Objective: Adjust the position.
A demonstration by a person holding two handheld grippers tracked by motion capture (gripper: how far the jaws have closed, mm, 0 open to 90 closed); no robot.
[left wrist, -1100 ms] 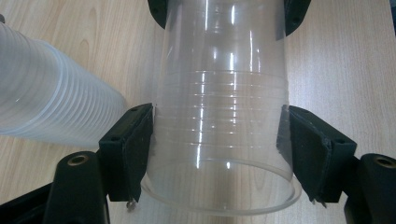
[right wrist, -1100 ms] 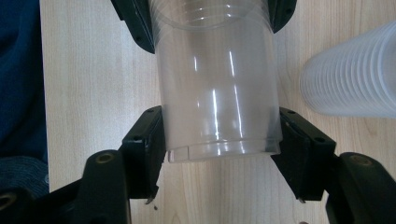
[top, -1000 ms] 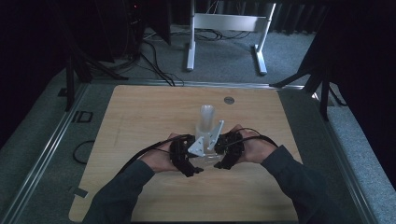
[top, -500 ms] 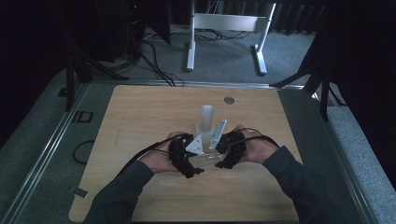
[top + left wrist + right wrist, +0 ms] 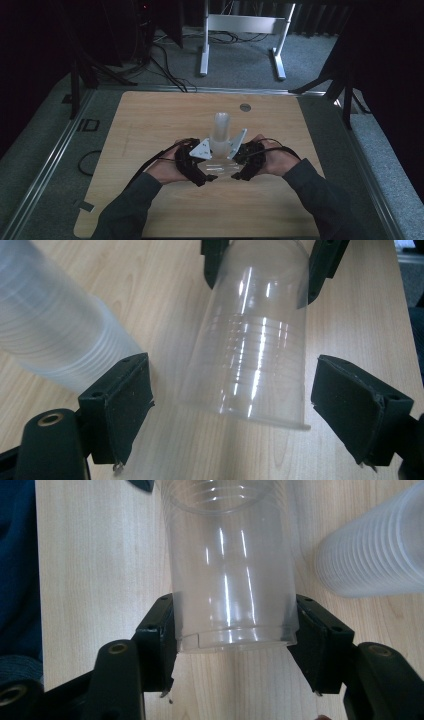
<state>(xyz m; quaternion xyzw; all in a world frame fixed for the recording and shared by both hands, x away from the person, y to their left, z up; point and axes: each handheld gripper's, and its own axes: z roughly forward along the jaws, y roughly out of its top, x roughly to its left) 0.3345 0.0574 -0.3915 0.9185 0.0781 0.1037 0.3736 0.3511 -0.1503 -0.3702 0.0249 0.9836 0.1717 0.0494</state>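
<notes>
A pale wooden surface (image 5: pixel 150 130) sits in a dark room, grey carpet around it, cables and a white metal frame (image 5: pixel 240 30) beyond its far edge. A small round disc (image 5: pixel 245 107) lies near that edge. Mid-surface, the right hand-held gripper (image 5: pixel 235 630) clamps a clear plastic cup (image 5: pixel 230 570) at its base. The left hand-held gripper (image 5: pixel 230 405), jaws just spread, stands apart around the cup's rim. A stack of cups (image 5: pixel 221 132) stands just behind.

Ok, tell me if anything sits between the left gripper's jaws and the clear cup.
Nothing visible does. The left gripper stands open around the rim end of the clear cup, with bare gaps either side. The right gripper clamps its base; the cup stack lies aside.
</notes>
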